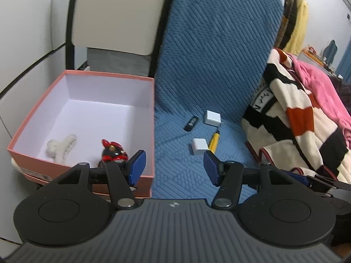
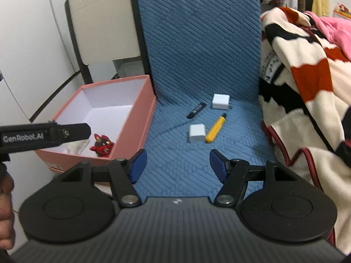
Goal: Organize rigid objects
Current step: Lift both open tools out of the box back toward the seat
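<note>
On the blue quilted seat [image 1: 182, 175] [image 2: 175, 164] lie two white cubes, a far one [image 1: 212, 118] [image 2: 220, 101] and a near one [image 1: 199, 146] [image 2: 197, 133], a yellow pen-like tool [image 1: 214, 142] [image 2: 215, 129] and a black stick [image 1: 191, 123] [image 2: 196, 110]. The pink box [image 1: 28, 131] [image 2: 144, 114] at the left holds a red-and-black figure [image 1: 113, 152] [image 2: 101, 146] and a white fluffy item [image 1: 61, 145]. My left gripper [image 1: 174, 166] is open and empty, straddling the box's near right corner. My right gripper [image 2: 176, 165] is open and empty over the seat, short of the near cube.
A striped cream, black and red blanket [image 1: 296, 118] [image 2: 307, 87] with pink cloth [image 1: 318, 81] crowds the seat's right side. The blue backrest [image 1: 219, 43] rises behind. White cabinet panels [image 1: 26, 32] stand at the left. The left gripper's body [image 2: 43, 134] crosses over the box in the right wrist view.
</note>
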Motion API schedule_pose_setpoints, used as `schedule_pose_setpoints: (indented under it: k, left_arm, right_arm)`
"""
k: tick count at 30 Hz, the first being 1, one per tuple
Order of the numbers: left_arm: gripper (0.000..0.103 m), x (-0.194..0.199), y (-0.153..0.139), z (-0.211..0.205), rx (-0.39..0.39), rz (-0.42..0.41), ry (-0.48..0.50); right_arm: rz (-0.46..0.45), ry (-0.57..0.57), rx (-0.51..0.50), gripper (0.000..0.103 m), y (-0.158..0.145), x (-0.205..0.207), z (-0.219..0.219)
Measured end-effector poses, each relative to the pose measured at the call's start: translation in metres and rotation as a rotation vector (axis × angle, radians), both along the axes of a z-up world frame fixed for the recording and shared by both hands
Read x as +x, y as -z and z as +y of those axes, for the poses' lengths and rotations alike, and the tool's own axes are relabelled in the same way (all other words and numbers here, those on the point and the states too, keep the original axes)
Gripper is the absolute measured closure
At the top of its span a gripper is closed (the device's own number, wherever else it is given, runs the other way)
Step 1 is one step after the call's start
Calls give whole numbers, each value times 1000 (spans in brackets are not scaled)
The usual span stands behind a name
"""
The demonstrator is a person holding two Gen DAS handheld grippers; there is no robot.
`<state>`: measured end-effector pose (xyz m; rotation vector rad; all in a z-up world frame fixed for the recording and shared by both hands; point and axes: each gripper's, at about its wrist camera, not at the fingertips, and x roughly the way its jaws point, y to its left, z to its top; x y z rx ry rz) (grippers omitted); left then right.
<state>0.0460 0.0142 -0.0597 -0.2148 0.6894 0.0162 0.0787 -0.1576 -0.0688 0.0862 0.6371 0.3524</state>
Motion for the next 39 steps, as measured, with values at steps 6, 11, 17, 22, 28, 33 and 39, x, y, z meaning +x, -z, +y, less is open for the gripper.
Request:
schedule_pose_setpoints:
  k: [6, 11, 17, 22, 28, 33, 39]
  left_arm:
    - [35, 2, 8, -20, 21, 10, 26]
    - [35, 1, 18, -32, 35, 16, 45]
    - [35, 5, 37, -45, 48, 45, 63]
    - [35, 20, 54, -53, 50, 65, 76]
    - [35, 41, 72, -57, 62, 82, 96]
    - [35, 63, 82, -54, 52, 80, 95]
    - [35, 93, 94, -57, 52, 69, 103]
  right_arm:
    - [3, 26, -25, 37, 19, -6, -15]
    - [4, 47, -34, 37, 32, -12, -30]
    - [-2, 80, -32, 37, 46, -15, -45]
    - [32, 102, -35, 37, 70, -8, -49]
    - [35, 108, -38, 37, 88, -1, -50]
    - [45, 143, -9, 37, 96, 16, -55]
    - [40, 173, 0, 37, 104, 42, -56]
